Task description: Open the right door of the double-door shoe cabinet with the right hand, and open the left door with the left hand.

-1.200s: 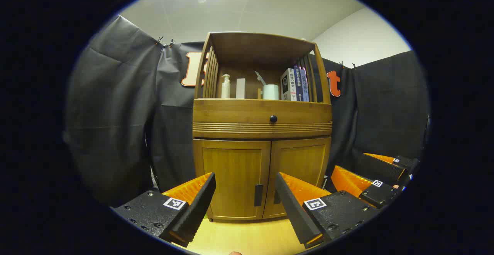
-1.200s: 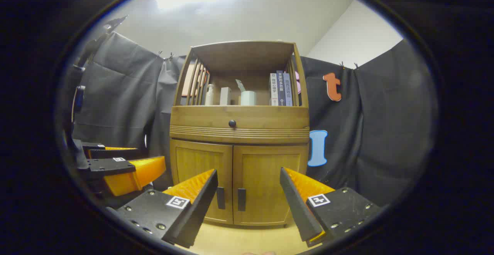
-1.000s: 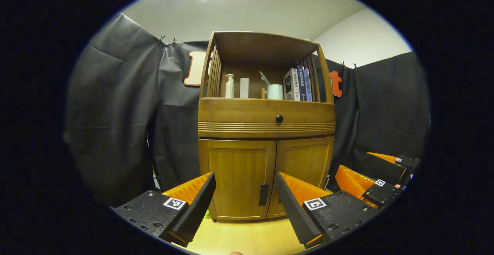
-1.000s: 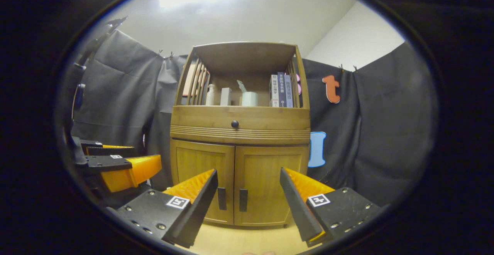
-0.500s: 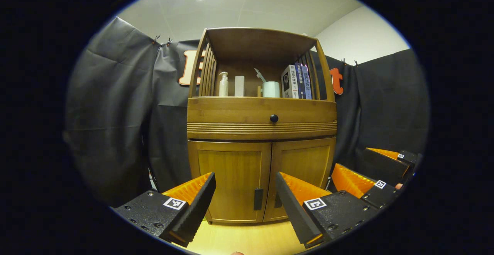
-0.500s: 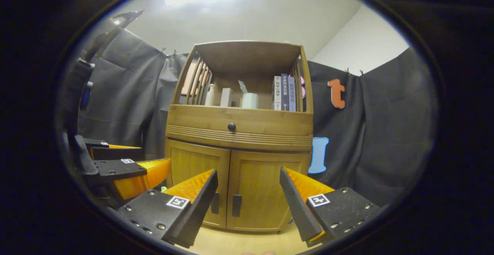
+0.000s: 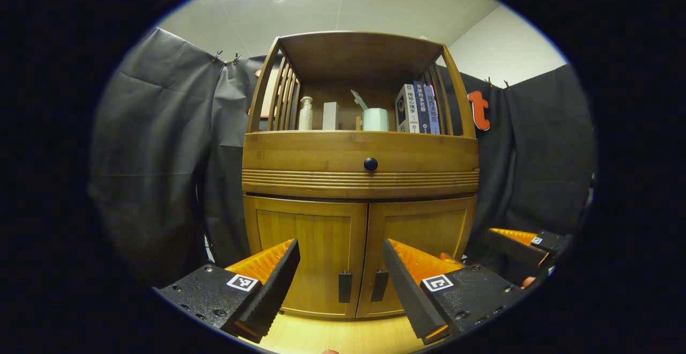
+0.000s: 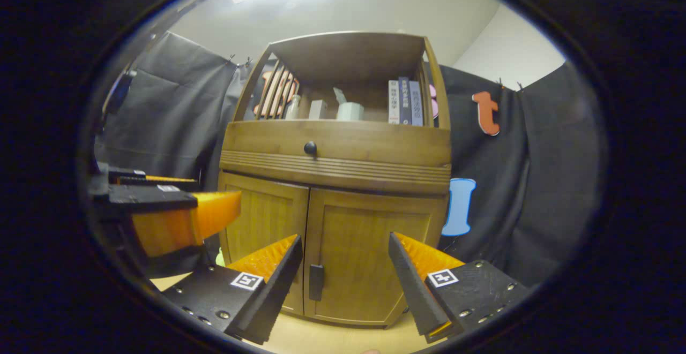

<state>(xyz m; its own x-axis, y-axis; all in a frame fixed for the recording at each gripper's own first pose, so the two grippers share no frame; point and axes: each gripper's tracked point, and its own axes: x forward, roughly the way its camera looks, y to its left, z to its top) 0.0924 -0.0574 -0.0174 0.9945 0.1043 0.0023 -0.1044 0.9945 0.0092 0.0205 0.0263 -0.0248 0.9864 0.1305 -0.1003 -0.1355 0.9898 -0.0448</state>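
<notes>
The wooden shoe cabinet (image 7: 360, 156) stands straight ahead with both doors shut. In the left gripper view, the left door (image 7: 305, 252) and right door (image 7: 429, 233) meet at a centre seam. Their dark handles (image 7: 345, 287) (image 7: 379, 285) hang side by side between my fingers. My left gripper (image 7: 340, 244) is open and empty, short of the doors. My right gripper (image 7: 517, 239) hovers at the far right, level with the doors. In the right gripper view, my right gripper (image 8: 344, 241) is open and empty before the right door (image 8: 370, 247). Its handle (image 8: 316, 283) sits just inside my near-left finger. My left gripper (image 8: 209, 198) reaches in from the left.
Above the doors is a drawer with a round knob (image 7: 370, 164). An open shelf holds a bottle (image 7: 306, 113), a mug (image 7: 375, 119) and books (image 7: 418, 108). Black cloth hangs on both sides. Pale wooden floor (image 7: 343, 335) runs below the cabinet.
Both grippers have come closer to the cabinet, which looks larger now. The right gripper has also swung rightward, so the handle sits nearer its left finger. Doors remain shut.
</notes>
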